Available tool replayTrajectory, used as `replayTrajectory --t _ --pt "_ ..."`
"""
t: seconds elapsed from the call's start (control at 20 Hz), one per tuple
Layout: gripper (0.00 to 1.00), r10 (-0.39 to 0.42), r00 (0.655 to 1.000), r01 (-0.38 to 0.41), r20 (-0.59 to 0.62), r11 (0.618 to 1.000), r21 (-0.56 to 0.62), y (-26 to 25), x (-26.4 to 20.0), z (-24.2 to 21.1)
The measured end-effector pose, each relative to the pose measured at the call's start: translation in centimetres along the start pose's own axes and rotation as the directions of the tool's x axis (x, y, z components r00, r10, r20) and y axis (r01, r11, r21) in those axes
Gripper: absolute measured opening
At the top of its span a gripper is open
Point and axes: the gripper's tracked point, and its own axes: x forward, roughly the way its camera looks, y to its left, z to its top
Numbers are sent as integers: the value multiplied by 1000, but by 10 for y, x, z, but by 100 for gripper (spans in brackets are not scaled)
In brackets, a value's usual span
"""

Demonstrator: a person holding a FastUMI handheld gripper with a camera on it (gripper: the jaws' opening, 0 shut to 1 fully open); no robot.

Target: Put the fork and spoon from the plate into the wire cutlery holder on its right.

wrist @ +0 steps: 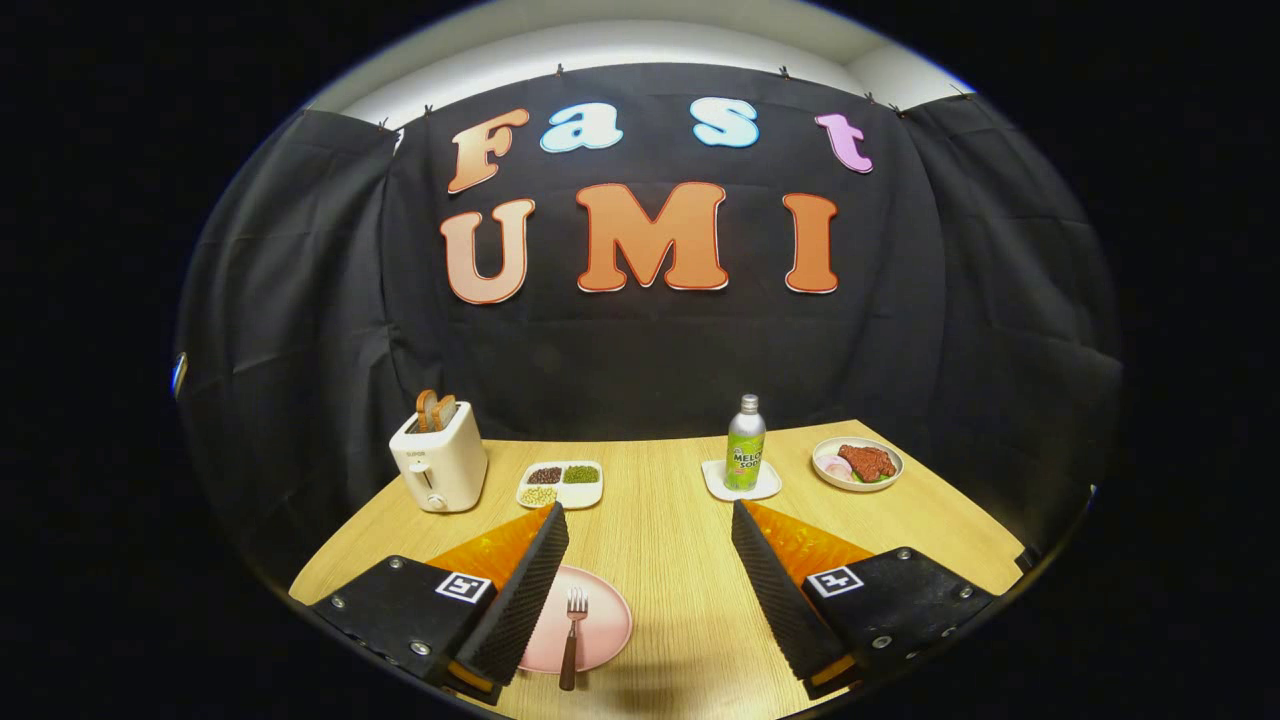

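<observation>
A pink plate point(600, 620) lies on the wooden table just inside my left finger, partly hidden behind it. On the plate rests a fork point(572, 636) with a brown handle, tines pointing away from me. My gripper point(650, 515) hangs above the table with its fingers spread wide and nothing between them. The fork sits below and between the fingers, close to the left finger point(520, 600).
A white toaster point(438, 460) with bread slices stands far left. A divided white dish of beans point(560, 484) lies beside it. A green soda bottle point(745, 445) stands on a white coaster, with a plate of food point(858, 464) to its right.
</observation>
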Motion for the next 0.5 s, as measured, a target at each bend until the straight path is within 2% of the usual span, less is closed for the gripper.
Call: replayTrajectory --t 0.5 --pt "99 14 1000 -14 -26 1000 -5 8 4 -9"
